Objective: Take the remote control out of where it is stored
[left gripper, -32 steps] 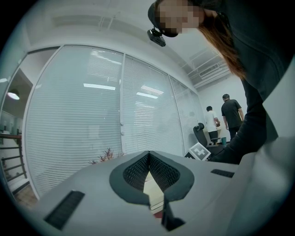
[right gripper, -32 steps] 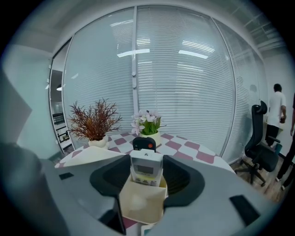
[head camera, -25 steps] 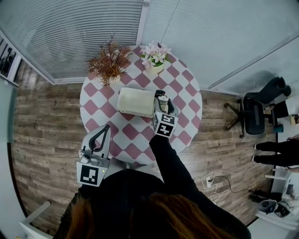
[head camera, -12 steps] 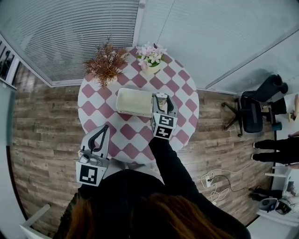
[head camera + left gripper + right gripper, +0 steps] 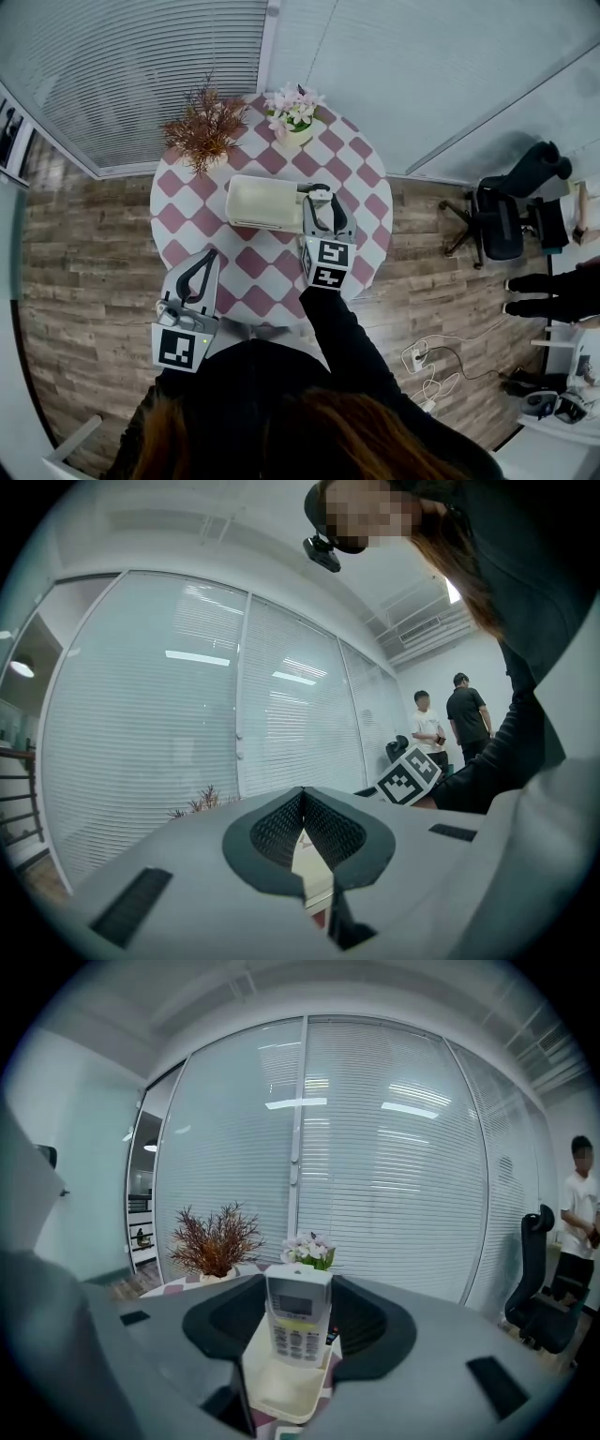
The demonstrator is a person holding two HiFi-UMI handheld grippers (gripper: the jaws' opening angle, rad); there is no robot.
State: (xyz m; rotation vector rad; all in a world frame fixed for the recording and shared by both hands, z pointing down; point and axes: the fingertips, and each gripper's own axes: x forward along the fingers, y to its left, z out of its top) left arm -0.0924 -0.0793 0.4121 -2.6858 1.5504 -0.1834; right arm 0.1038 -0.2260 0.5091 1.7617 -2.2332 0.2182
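Right gripper (image 5: 320,199): jaws set wide but clamped on the remote control (image 5: 297,1321), one pad against each long side. It hung over the right end of the storage box (image 5: 246,201).
Remote control: white and upright, with the screen above the keys and the face turned toward the gripper's camera. Its lower end stood over the open box; contact with the box could not be told.
Storage box: cream, rectangular and open-topped, lying near the middle of the table (image 5: 272,274).
Left gripper (image 5: 210,259): jaws pressed together with nothing between them. It was held at the table's near edge, well apart from the box.
Table: round, checked in pink and white.
Dried plant (image 5: 199,127): reddish-brown, at the far left edge of the table.
Flower pot (image 5: 292,112): pale pink blooms, just beside the dried plant.
Office chair (image 5: 511,223): black, on the wood floor to the right.
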